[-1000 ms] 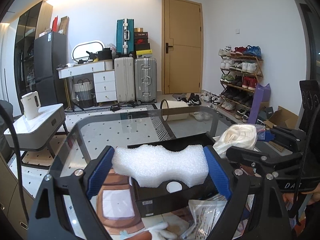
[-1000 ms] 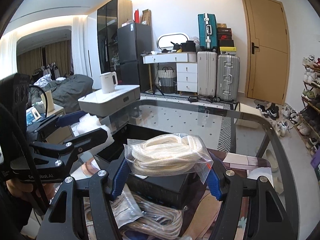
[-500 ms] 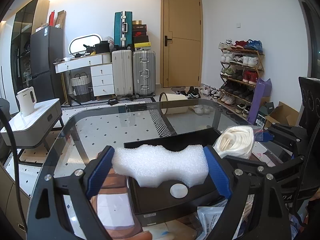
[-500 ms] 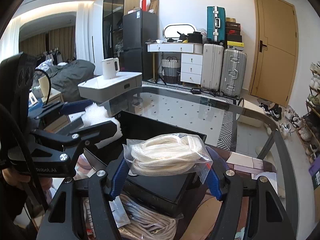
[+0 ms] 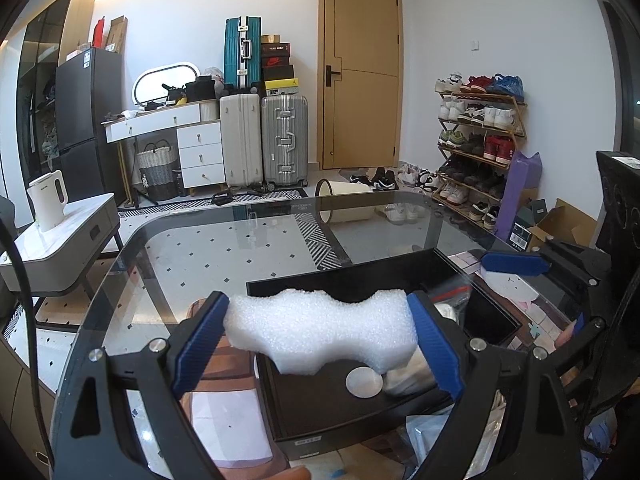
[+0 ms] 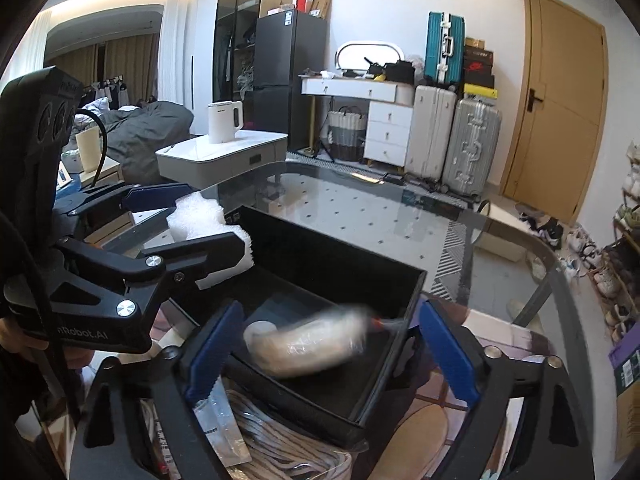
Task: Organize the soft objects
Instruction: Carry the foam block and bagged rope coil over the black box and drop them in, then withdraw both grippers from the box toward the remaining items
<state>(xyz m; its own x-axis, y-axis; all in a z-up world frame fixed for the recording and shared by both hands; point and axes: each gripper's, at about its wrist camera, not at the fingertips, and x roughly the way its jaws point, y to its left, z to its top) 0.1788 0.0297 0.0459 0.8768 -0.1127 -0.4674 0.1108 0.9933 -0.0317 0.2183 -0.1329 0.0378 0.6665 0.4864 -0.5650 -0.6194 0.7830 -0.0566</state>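
Meanwhile, left jaws pinch bumpy white foam block point(image 5: 320, 330); right jaws opening, blurred bagged rope point(image 6: 308, 342) unpinched between them

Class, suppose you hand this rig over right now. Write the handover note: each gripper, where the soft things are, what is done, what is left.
Left gripper: shut on the white foam block, held over the black box.
Right gripper: opening, fingers clear of the bagged rope, which is blurred, dropping into the box.
Done: rope bag released into the box.
Left: put the foam in; another rope bundle lies on the table in front of the box.
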